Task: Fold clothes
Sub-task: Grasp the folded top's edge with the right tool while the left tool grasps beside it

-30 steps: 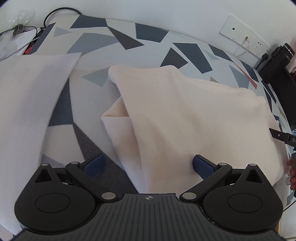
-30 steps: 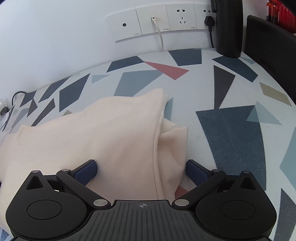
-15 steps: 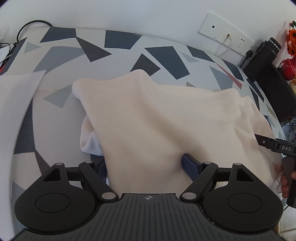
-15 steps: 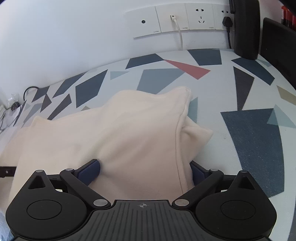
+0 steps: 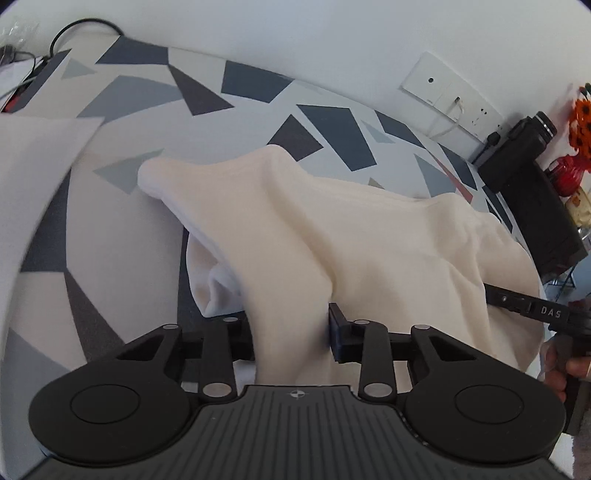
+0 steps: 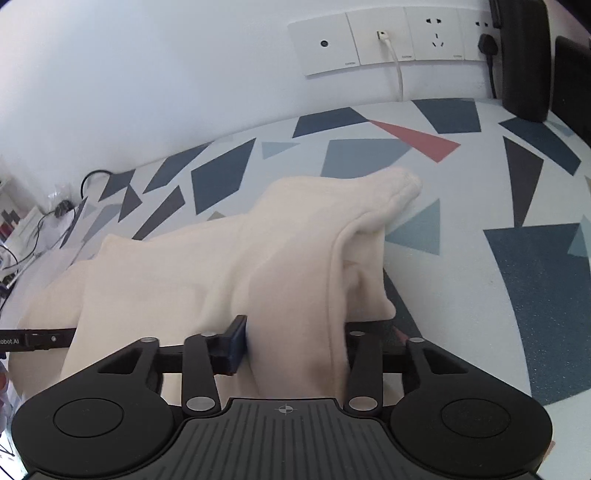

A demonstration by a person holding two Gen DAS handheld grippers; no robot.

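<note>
left gripper (image 5: 291,334) clamped on soft cream fleece garment (image 5: 369,243) | right gripper (image 6: 295,343) pinching same garment (image 6: 229,266), bunched into thick ridges | garment draped, lifted off matte tabletop with grey-blue angular shards (image 6: 535,258)

A table (image 6: 480,122) covered in white cloth with scattered dark blue, grey and red angular patches runs up to a white wall. A row of white wall sockets (image 6: 399,38) sits above it, one holding a white cable (image 6: 397,70) and another a black plug (image 6: 487,43). Orange flowers (image 5: 583,123) stand at the far right edge above a red vase (image 5: 567,177). Black cables (image 5: 70,31) loop at the table's far left corner.
</note>
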